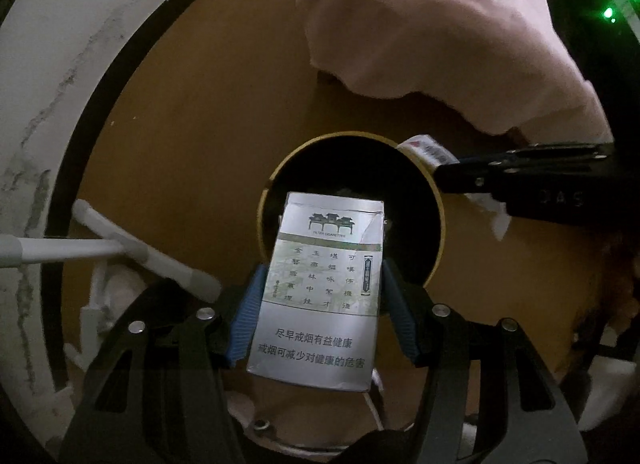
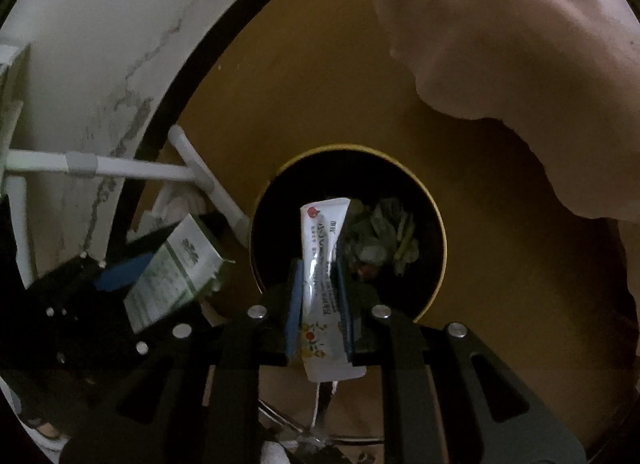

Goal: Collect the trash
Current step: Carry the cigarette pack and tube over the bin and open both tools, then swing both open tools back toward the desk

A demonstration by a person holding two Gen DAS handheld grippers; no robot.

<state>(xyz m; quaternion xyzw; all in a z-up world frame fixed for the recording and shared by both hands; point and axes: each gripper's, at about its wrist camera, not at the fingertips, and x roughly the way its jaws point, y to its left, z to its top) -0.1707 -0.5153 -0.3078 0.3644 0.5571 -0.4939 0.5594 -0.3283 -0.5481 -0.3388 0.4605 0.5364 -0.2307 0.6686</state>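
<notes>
Here, in the left wrist view, we hold the left gripper (image 1: 322, 296) pinched on a cigarette pack (image 1: 320, 288), blue pads against both its sides. The pack stands upright in front of the dark mouth of the round bin (image 1: 438, 208). At right, the right gripper (image 1: 452, 172) reaches the bin's rim. In the right wrist view, we hold the right gripper (image 2: 320, 304) clamped on a sachet (image 2: 322, 276) above the bin (image 2: 440, 240), which contains crumpled trash (image 2: 380, 240). The pack (image 2: 176, 276) appears at left.

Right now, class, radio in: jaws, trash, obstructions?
Left gripper shut on cigarette pack. Right gripper shut on sachet. Both over bin. Nothing blocking.
</notes>
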